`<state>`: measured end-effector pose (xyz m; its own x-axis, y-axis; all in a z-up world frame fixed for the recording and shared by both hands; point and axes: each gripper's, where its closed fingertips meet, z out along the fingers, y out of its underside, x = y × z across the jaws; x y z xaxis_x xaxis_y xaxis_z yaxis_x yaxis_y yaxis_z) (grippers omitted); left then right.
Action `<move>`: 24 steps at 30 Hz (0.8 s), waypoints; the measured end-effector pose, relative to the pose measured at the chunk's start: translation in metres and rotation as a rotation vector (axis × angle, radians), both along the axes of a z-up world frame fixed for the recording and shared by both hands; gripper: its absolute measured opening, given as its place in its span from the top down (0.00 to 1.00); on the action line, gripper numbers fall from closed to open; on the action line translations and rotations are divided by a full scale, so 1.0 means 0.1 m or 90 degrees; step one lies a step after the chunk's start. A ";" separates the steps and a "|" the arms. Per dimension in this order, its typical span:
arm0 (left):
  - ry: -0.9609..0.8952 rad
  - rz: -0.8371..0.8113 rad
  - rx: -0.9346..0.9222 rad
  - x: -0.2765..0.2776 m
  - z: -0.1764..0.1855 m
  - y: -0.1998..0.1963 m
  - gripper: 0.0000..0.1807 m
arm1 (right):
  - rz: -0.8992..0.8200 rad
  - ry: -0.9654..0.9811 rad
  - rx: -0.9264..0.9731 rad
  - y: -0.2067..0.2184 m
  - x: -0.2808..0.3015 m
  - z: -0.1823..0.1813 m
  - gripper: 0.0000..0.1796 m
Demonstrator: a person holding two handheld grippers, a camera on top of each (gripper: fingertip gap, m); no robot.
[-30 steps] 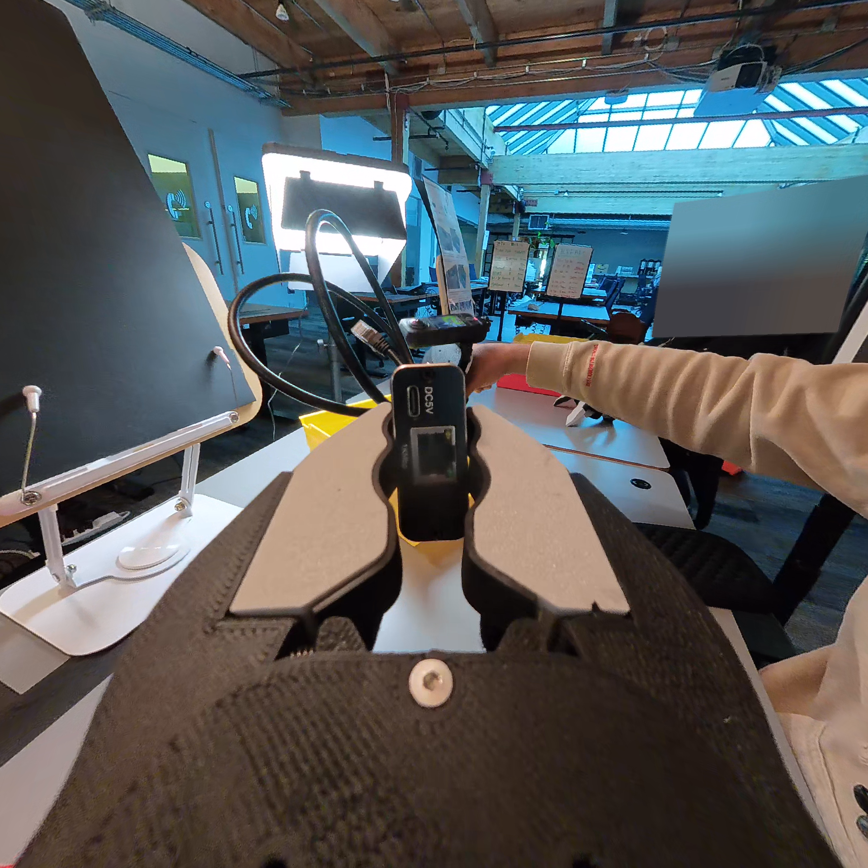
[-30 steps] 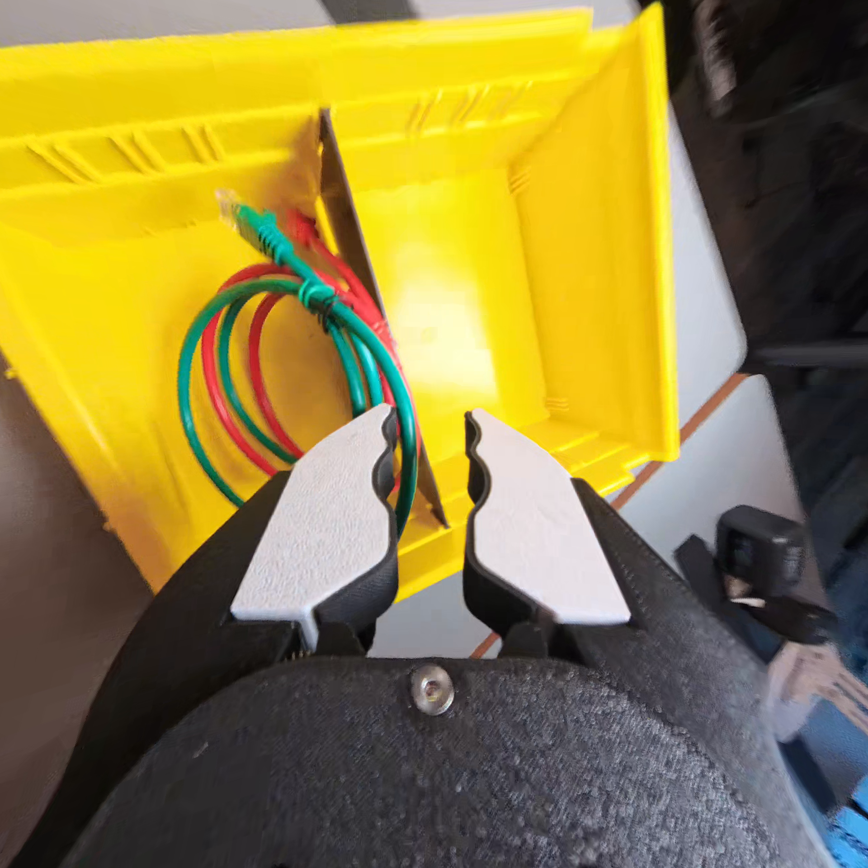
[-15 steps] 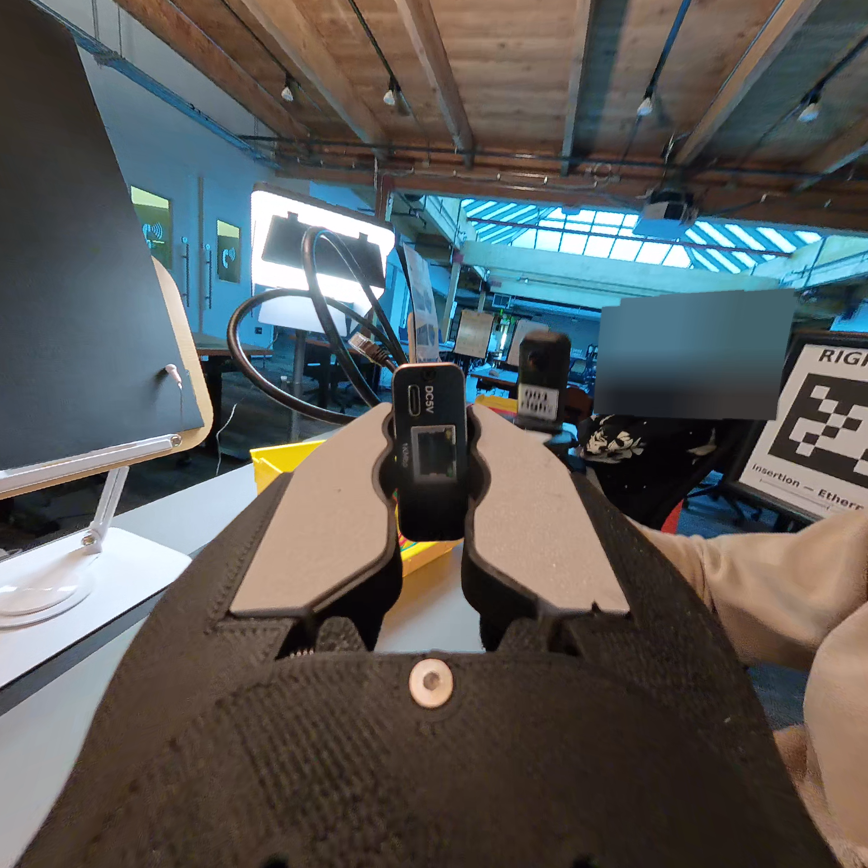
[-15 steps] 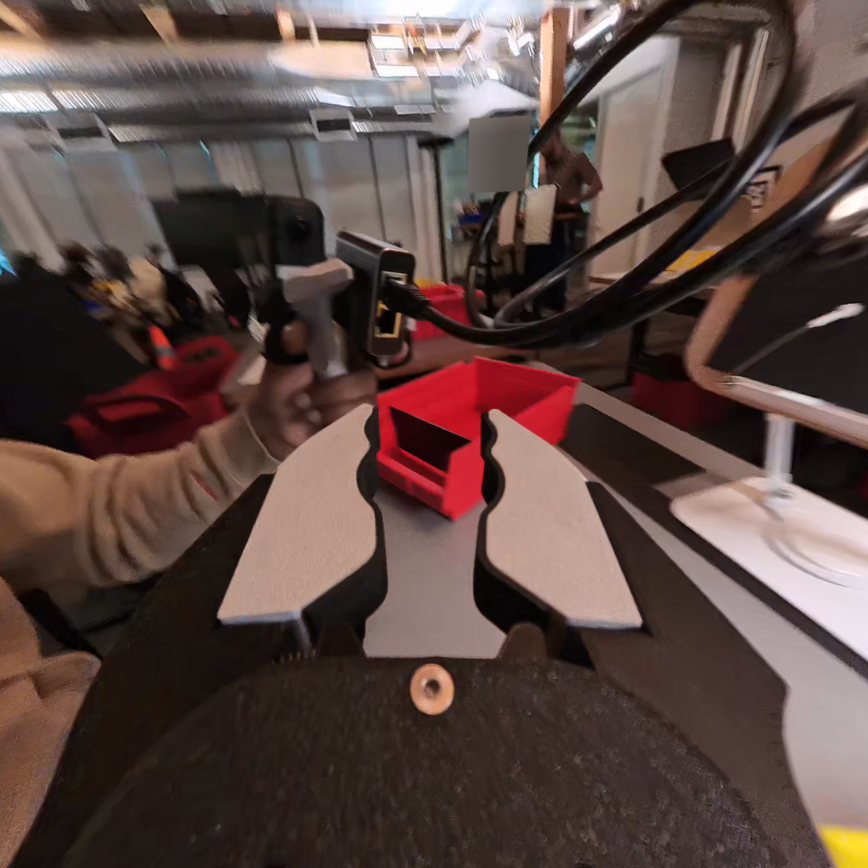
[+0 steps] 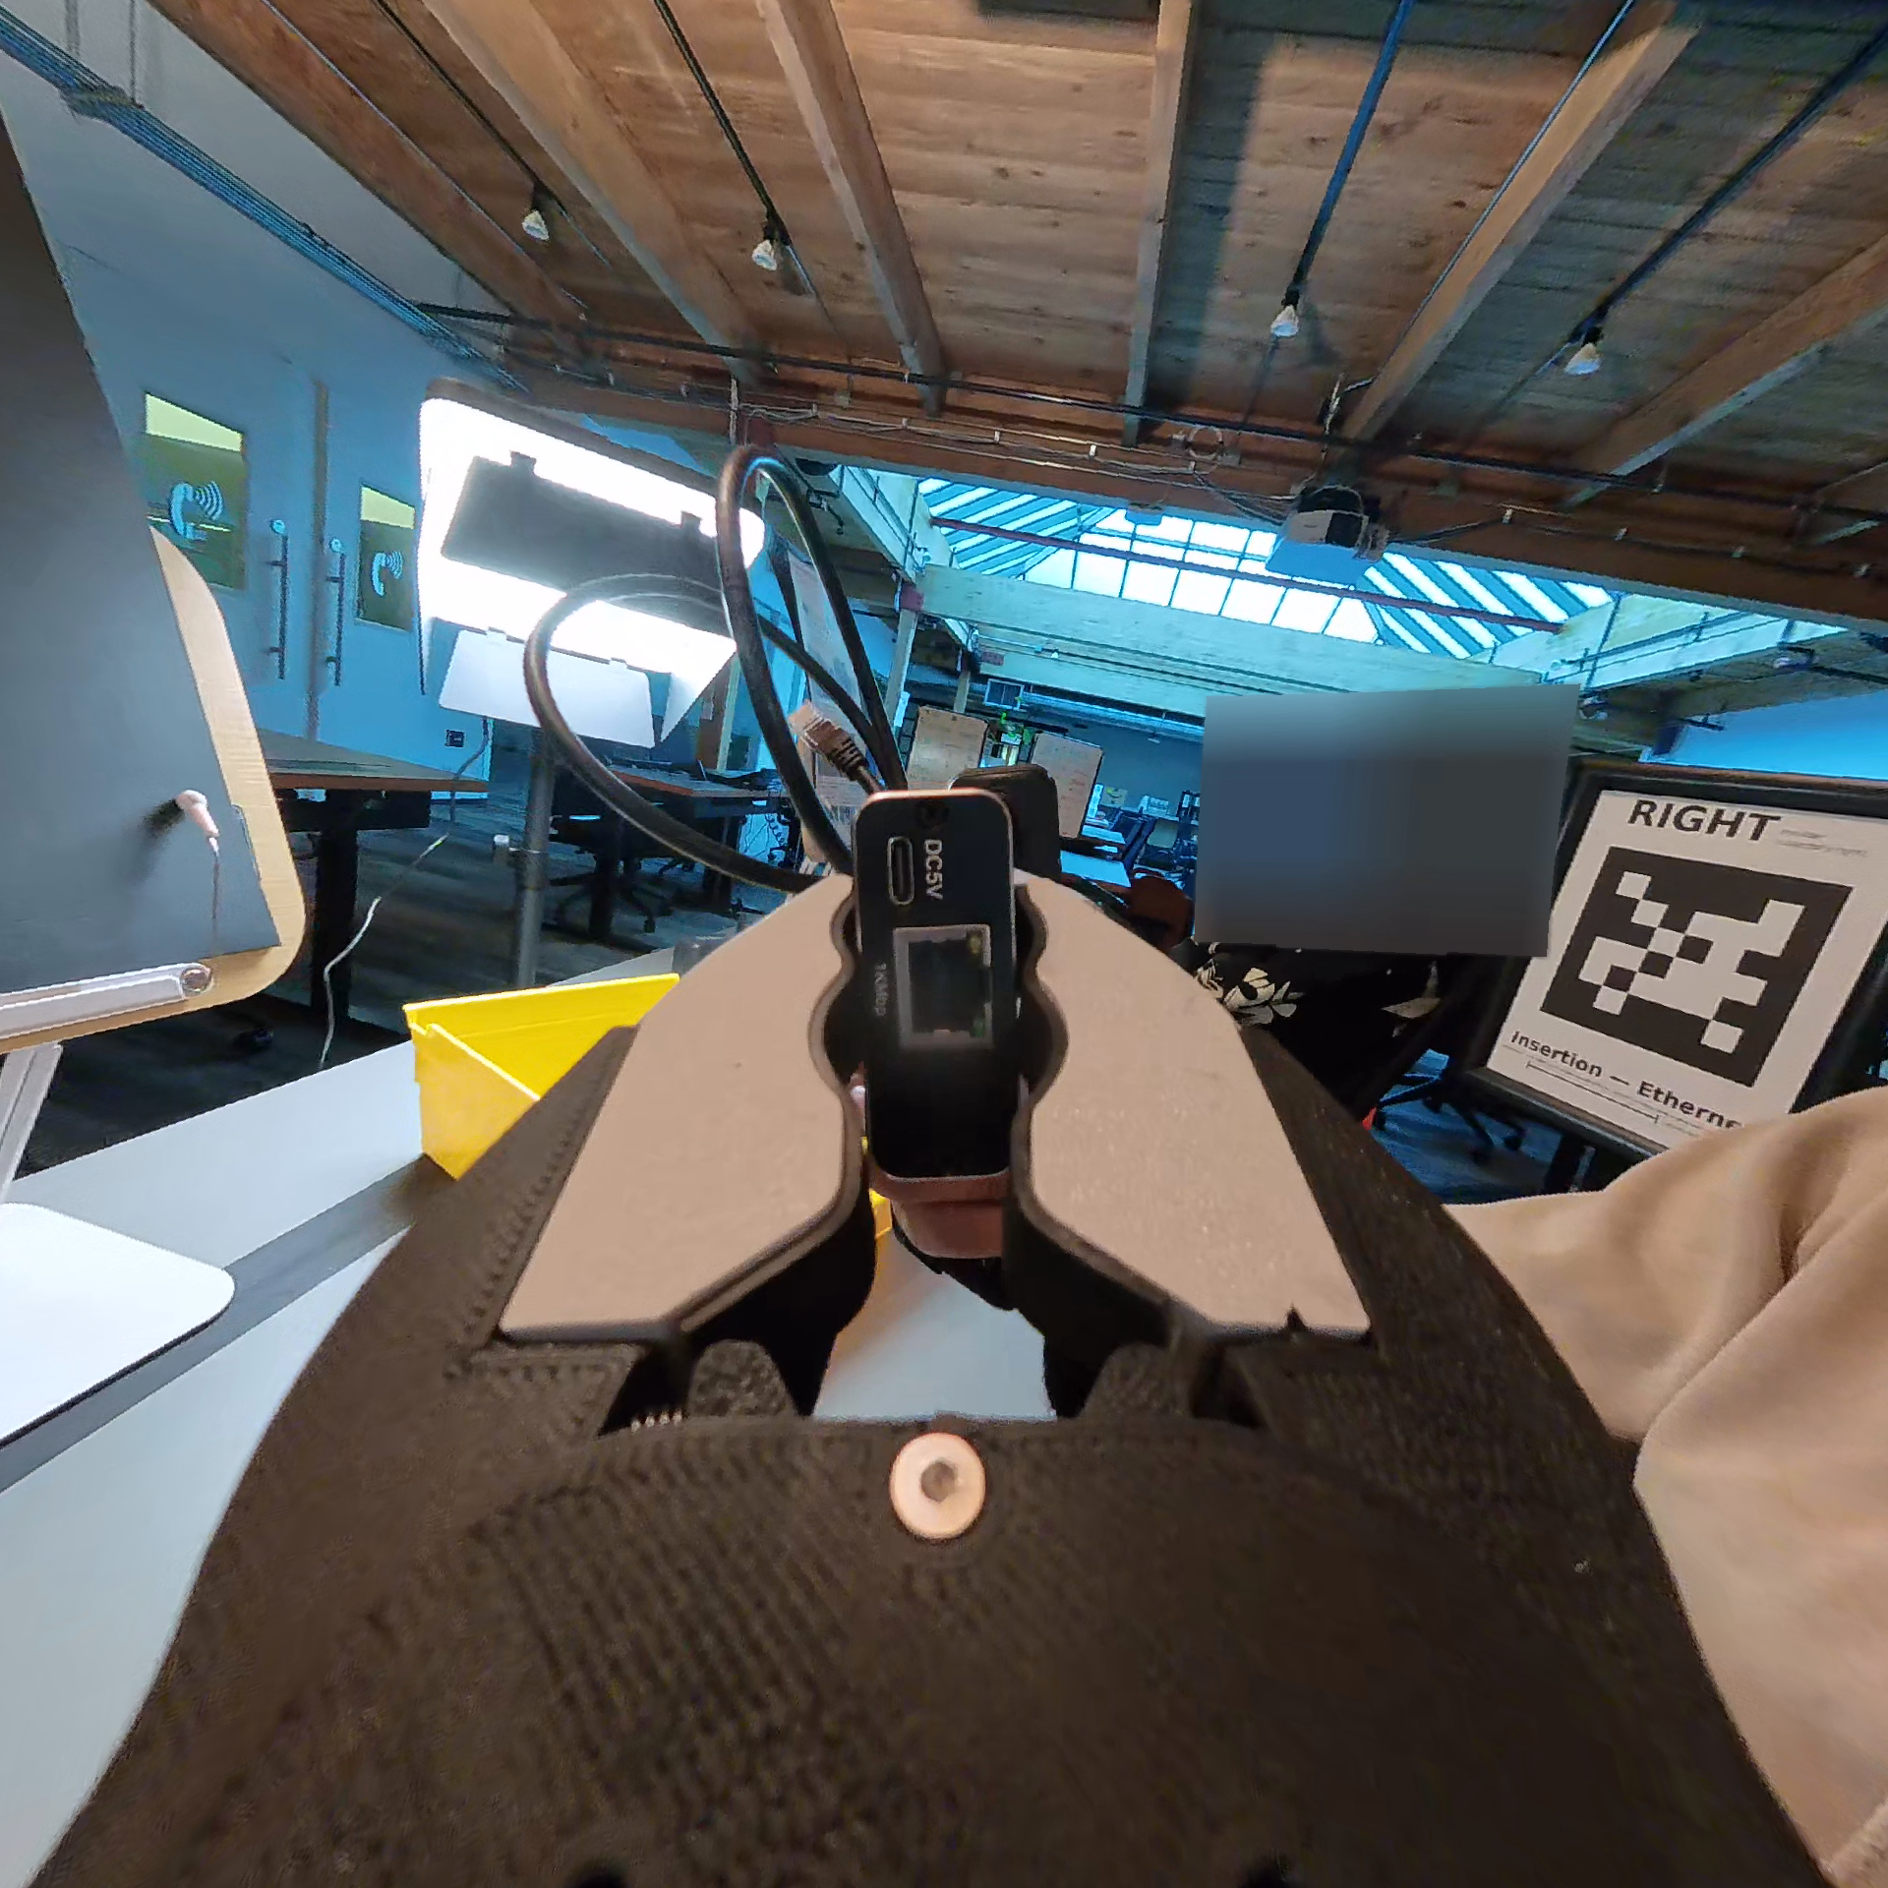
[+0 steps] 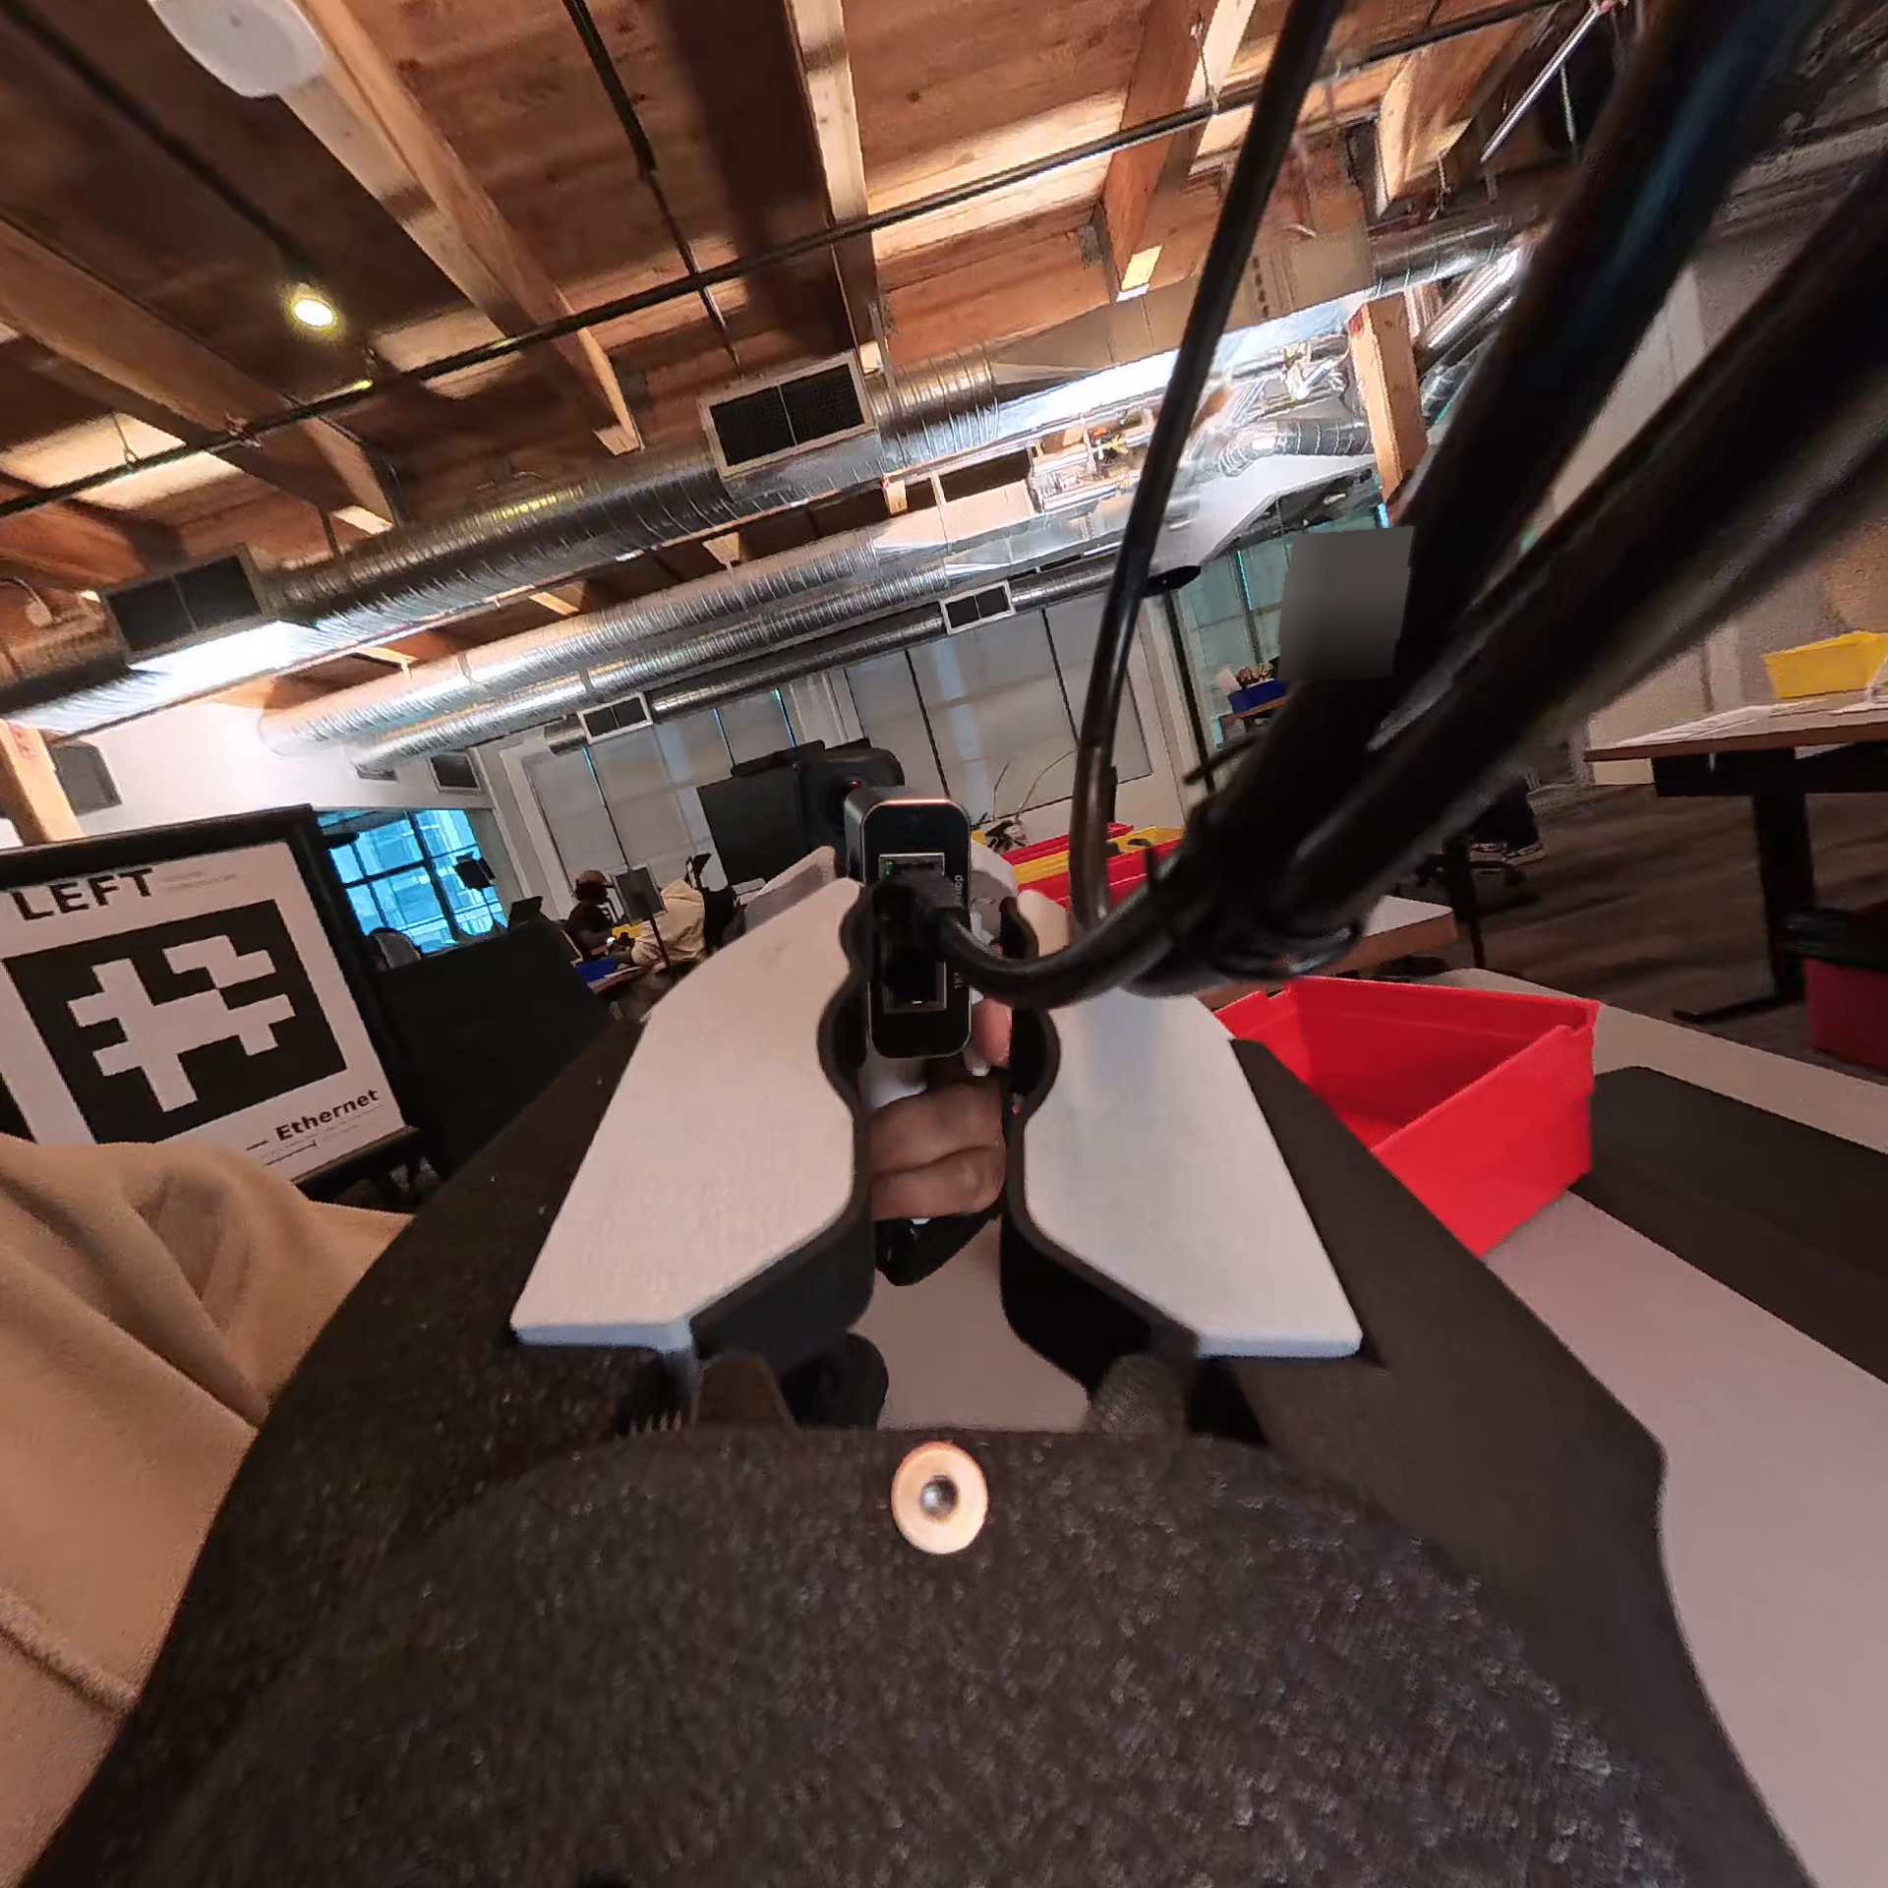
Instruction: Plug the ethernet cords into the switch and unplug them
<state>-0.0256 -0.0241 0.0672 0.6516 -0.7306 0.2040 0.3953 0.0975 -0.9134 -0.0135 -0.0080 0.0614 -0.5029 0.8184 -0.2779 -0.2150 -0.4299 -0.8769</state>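
- The left gripper [image 5: 935,1006] is closed tight on the switch [image 5: 937,981], a small black box that stands upright between its two grey fingers [image 5: 705,1124].
- The side of the switch that faces the left wrist camera has one open port in the middle and a small slot above it.
- A black ethernet cord [image 5: 654,715] loops up behind the switch, above and to the left of the left gripper. One loose plug [image 5: 830,738] on it hangs in the air just above the switch.
- A yellow bin [image 5: 490,1042] sits on the grey tabletop [image 5: 204,1175], just to the left of the left gripper.
- The right gripper [image 6: 935,1006] is partly open and holds nothing. It points straight at the switch, which shows in the gap between its fingers but farther off.
- From the right wrist view, the black cord is plugged into the top port of the switch, and the port under it is free. The cord bends off to the right and up past the right gripper.
- A red bin [image 6: 1430,1073] sits on the tabletop to the right of the right gripper.
- A hand [image 6: 935,1144] shows below the switch, between the fingers of the right gripper.
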 end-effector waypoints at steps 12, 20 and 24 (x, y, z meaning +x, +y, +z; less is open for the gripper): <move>-0.017 -0.034 -0.020 0.14 -0.08 0.01 0.86 | 0.027 0.001 0.050 -0.05 0.13 -0.01 0.92; -0.017 -0.045 -0.021 0.19 -0.09 0.00 0.86 | 0.051 0.006 0.048 -0.07 0.18 0.00 0.93; -0.033 -0.050 -0.020 0.19 -0.08 0.00 0.86 | 0.055 0.009 0.041 -0.07 0.18 -0.01 0.93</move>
